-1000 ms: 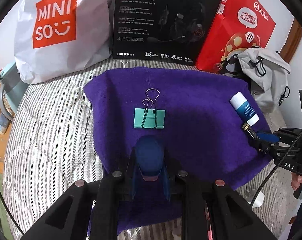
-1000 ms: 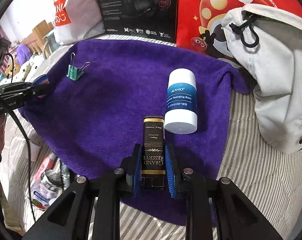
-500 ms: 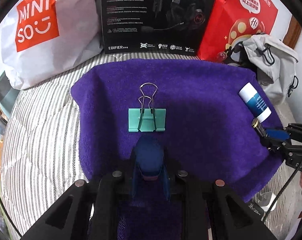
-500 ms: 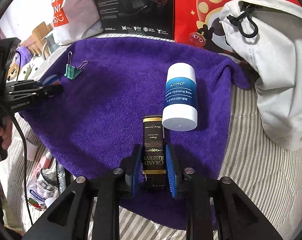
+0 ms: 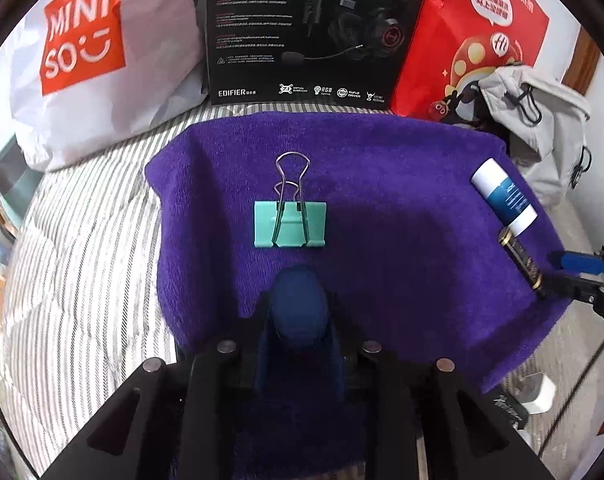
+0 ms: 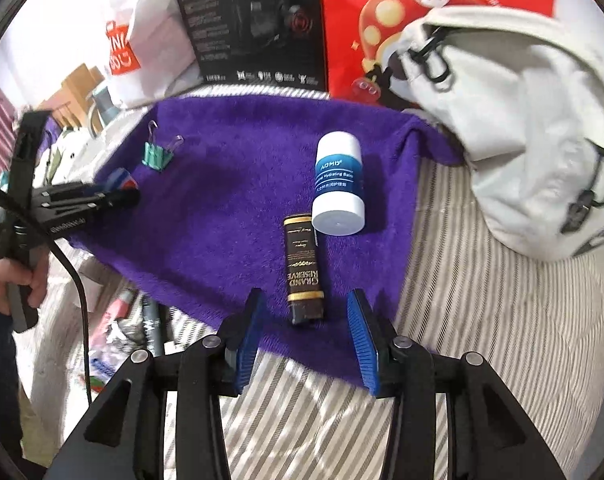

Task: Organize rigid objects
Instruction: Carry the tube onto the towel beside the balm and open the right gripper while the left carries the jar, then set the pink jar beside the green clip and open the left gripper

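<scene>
Right wrist view: the right gripper (image 6: 308, 326) stands with its blue pads spread wide, empty; the dark tube (image 6: 304, 270) labelled GRAND RESERVE lies flat on the purple towel (image 6: 222, 208) between and just ahead of them, touching neither. At one o'clock from the tube, the white-and-blue balm stick (image 6: 338, 184) lies with its cap just beside the tube's far end. The tube looks rigid, light and glossy, so probably slippery; a grasp across its mid-length seems safest. In the left wrist view, the left gripper (image 5: 300, 308) is clamped on a dark blue rounded object (image 5: 300, 300); the green binder clip (image 5: 290, 224) lies at twelve o'clock, stiff and best taken by its body.
</scene>
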Tool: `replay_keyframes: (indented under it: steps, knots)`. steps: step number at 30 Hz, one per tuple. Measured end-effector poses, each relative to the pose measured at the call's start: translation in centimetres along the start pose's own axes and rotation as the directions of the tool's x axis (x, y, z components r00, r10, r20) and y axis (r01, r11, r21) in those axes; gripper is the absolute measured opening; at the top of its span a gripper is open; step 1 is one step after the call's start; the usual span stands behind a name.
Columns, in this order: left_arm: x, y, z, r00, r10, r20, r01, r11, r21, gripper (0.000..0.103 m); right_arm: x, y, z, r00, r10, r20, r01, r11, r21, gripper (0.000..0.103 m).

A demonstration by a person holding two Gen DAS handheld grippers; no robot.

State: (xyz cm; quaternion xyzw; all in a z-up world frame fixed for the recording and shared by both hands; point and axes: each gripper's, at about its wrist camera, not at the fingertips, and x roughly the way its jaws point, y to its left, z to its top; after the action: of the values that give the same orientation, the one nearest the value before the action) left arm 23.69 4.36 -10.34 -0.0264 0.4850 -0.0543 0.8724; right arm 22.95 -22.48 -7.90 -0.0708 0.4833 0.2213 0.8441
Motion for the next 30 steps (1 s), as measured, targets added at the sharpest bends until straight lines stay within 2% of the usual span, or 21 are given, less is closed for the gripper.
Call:
replay_keyframes:
  steps: [3,6,9,12,15,18,23,30]
  knots:
    - [-0.3,0.1,-0.3,0.999,-0.033,-0.007,0.033,0.999,-0.021,0.037,-1.6,0.1,-0.7,1.000,0.003,0.025,-0.003,1.000,0.017,0.044]
    - [-0.6,-0.5,-0.7,1.000,-0.024,-0.016,0.024,1.000,-0.011,0.046,-3.2,0.4,-1.7,0.999,0.006,0.052,-0.008,0.999,0.038,0.048]
    - [-1.4,-0.8,-1.1,1.000,-0.001,-0.010,0.001,1.000,-0.021,0.046,-4.2,0.5,-2.8,0.998,0.010,0.068,-0.014,0.998,0.067,0.048]
    - [-3.7,-0.9,-1.9,1.000,-0.005,0.029,0.006,0.999,-0.034,0.047,-5.1,0.6,-4.2,0.997,0.015,0.076,-0.023,0.994,0.105,0.048]
    - [-6.3,-1.0,-2.9,0.998,-0.009,0.064,0.012,0.999,-0.047,0.054,-5.7,0.8,-5.5,0.997,0.013,0.078,-0.023,0.991,0.133,0.049]
    - [-8.0,-1.1,-4.4,0.997,-0.012,0.072,0.016,0.998,-0.064,0.055,-6.2,0.9,-7.1,0.997,0.014,0.080,-0.027,0.986,0.164,0.050]
    - [-9.0,-1.4,-6.9,0.998,-0.045,0.051,0.051,0.991,-0.126,0.055,-6.8,1.5,-9.5,0.997,0.018,0.077,-0.032,0.982,0.187,0.051]
    - [-7.4,-3.5,-8.9,0.999,-0.034,0.016,0.035,0.995,-0.097,0.055,-6.9,1.8,-11.7,0.998,0.009,0.066,-0.023,0.978,0.209,0.052]
